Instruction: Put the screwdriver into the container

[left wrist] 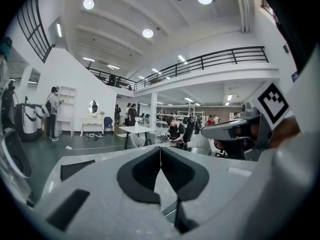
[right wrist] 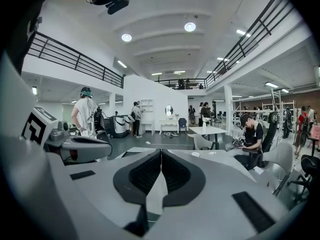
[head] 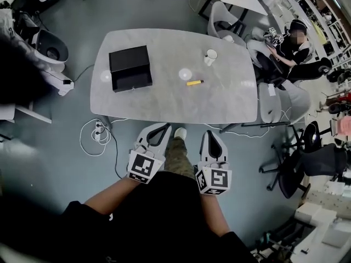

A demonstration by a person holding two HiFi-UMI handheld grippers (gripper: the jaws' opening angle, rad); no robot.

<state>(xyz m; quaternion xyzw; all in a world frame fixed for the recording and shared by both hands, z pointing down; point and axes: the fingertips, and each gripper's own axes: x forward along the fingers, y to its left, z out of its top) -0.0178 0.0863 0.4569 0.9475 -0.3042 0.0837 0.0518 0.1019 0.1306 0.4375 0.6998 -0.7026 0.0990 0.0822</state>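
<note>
A small yellow-handled screwdriver (head: 194, 83) lies on the grey table (head: 164, 100), right of its middle. The black open container (head: 130, 68) stands on the table's left part. My left gripper (head: 161, 127) and right gripper (head: 210, 134) hang side by side below the table's near edge, well short of both objects. Both are shut with nothing between the jaws. In the left gripper view the left gripper (left wrist: 160, 151) has its dark pads meeting, and the right gripper (right wrist: 161, 152) looks the same in the right gripper view, with the tabletop (right wrist: 210, 160) beyond.
A white cup (head: 210, 57) and a small round dish (head: 185, 74) stand on the table near the screwdriver. A seated person (head: 293, 45) and office chairs (head: 307, 163) are to the right. A power strip with cables (head: 98, 131) lies on the floor at the table's left front.
</note>
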